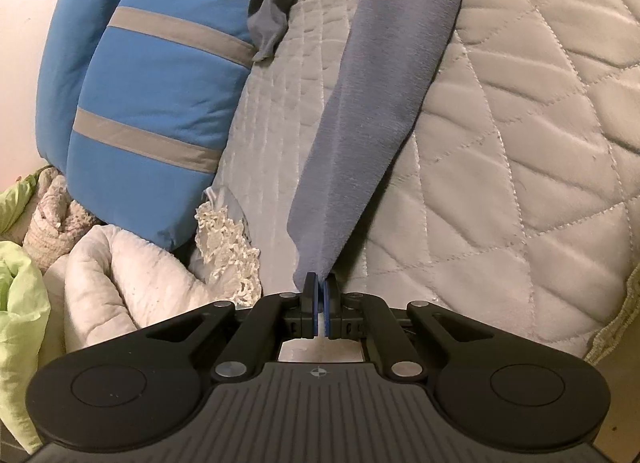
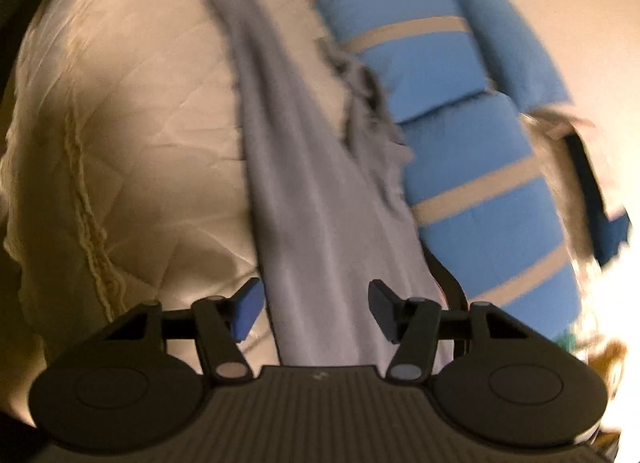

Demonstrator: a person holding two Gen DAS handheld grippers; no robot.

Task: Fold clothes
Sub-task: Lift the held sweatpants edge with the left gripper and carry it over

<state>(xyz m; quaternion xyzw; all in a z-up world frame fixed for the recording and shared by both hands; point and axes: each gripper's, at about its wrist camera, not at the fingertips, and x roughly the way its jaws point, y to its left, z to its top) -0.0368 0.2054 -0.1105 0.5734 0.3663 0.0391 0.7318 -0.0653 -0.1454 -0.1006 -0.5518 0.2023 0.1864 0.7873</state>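
The left gripper (image 1: 320,295) has its fingers clamped on the grey-blue garment (image 1: 384,75), stretched across the quilted bed (image 1: 520,143) beside the blue pillow (image 1: 160,95). The right gripper (image 2: 312,311), fingers apart, seemingly straddles the cloth; next it must pinch the opposite end.

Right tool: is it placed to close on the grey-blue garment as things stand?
Probably yes. The right tool is open with the grey-blue garment running between its fingers on the quilt; nothing blocks it. The view is blurred, so contact is unclear.
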